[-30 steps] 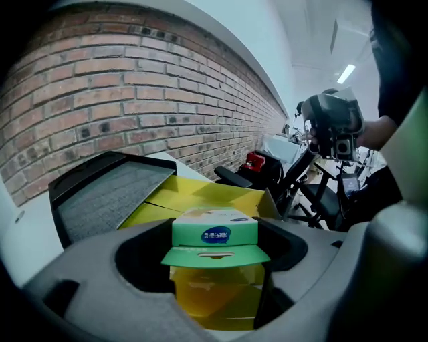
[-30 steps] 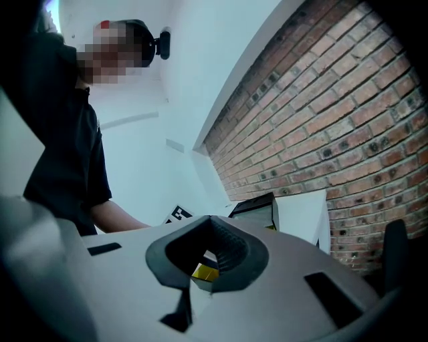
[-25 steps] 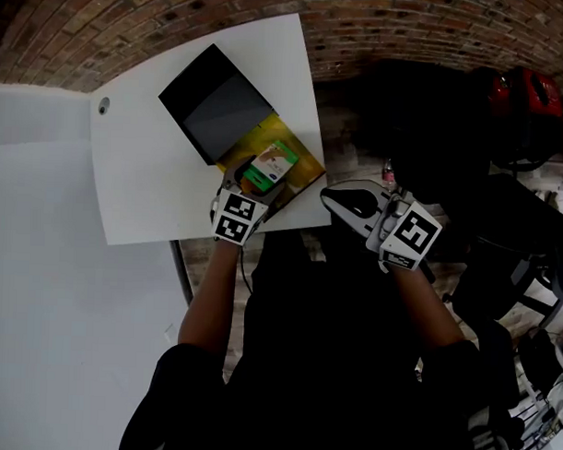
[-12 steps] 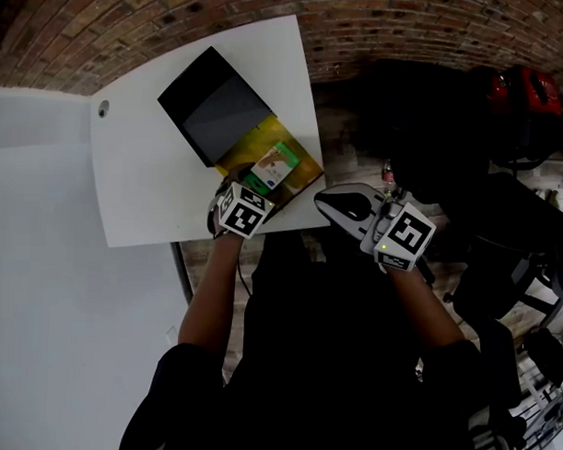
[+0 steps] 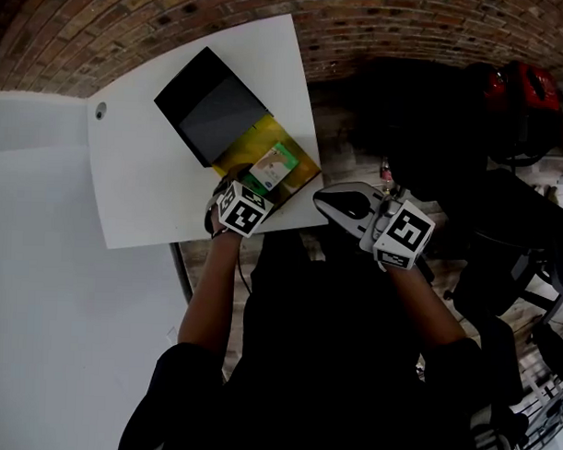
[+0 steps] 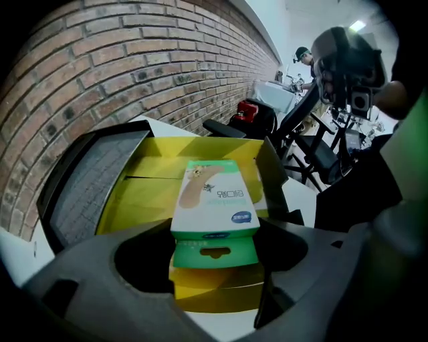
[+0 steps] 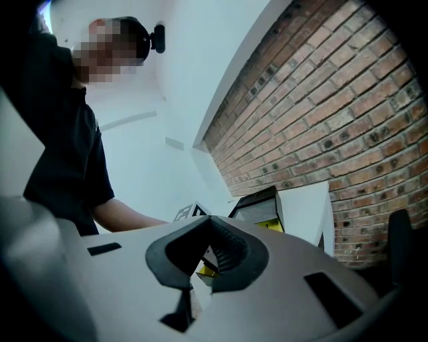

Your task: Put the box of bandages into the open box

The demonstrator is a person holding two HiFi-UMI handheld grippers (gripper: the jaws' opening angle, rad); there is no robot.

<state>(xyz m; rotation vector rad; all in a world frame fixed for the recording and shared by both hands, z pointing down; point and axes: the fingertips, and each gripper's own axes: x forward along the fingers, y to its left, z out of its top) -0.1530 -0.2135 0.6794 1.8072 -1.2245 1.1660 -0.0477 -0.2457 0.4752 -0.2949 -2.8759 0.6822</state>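
The bandage box (image 5: 272,167), green and white, lies flat in the yellow inside of the open box (image 5: 240,146) on the white table (image 5: 144,187). The open box's black lid (image 5: 212,106) stands folded back to the far left. In the left gripper view the bandage box (image 6: 215,200) rests over the yellow bottom (image 6: 144,194), its hanging tab toward me. My left gripper (image 5: 244,189) (image 6: 214,242) is open, with a dark gap between each jaw and the tab. My right gripper (image 5: 345,204) (image 7: 208,235) is shut on nothing and hangs off the table's near right corner.
A brick wall (image 5: 408,30) runs behind the table. Black chairs and bags (image 5: 433,114) and a red item (image 5: 521,89) crowd the floor at the right. A white surface (image 5: 40,285) lies to the left. The table has a small round hole (image 5: 100,112).
The left gripper has edged slightly toward the open box and turned a little. The right gripper has drifted a bit left. The bandage box has barely moved.
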